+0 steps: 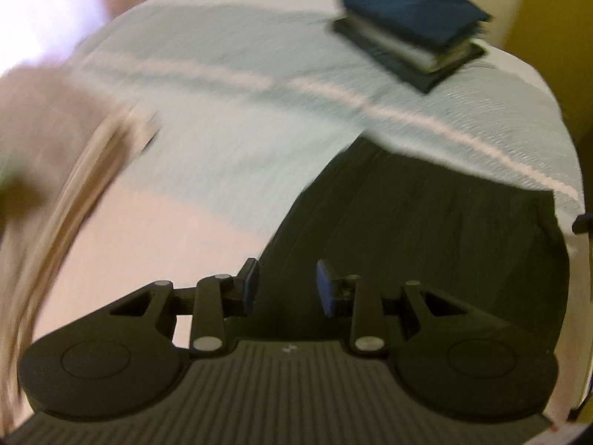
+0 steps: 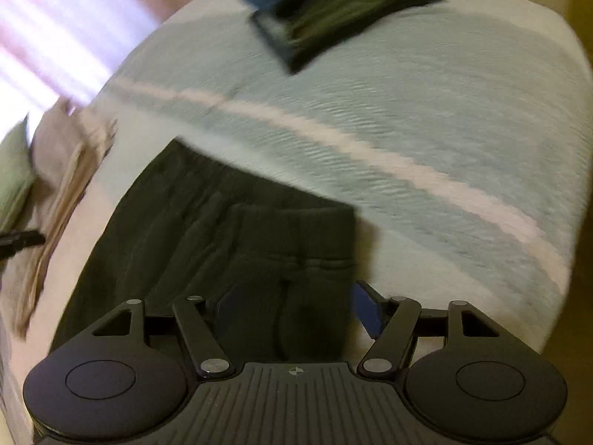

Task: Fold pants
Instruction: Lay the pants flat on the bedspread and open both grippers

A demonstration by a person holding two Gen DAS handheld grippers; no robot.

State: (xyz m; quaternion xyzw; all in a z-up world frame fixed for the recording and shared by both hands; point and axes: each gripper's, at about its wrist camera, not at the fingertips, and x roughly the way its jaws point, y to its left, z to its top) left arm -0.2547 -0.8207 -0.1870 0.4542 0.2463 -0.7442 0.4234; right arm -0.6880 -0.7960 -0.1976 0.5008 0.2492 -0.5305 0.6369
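Observation:
Dark pants point(image 1: 426, 230) lie folded flat on a pale bedspread point(image 1: 229, 74). In the left wrist view my left gripper point(image 1: 287, 285) hovers over the pants' left edge, its blue pads apart and nothing between them. In the right wrist view the pants point(image 2: 207, 230) show a doubled layer with the elastic waistband point(image 2: 318, 263) on top. My right gripper point(image 2: 296, 311) stands wide open over that waistband end, its fingers on either side of the top fold and not closed on it. Both views are motion-blurred.
A stack of folded dark clothes point(image 1: 411, 29) sits at the far side of the bed point(image 2: 333, 11). Beige crumpled fabric point(image 1: 48, 141) lies at the left point(image 2: 66, 170). A pale pink stripe point(image 2: 370, 152) crosses the bedspread. The other gripper's tip point(image 2: 22, 239) shows at the left edge.

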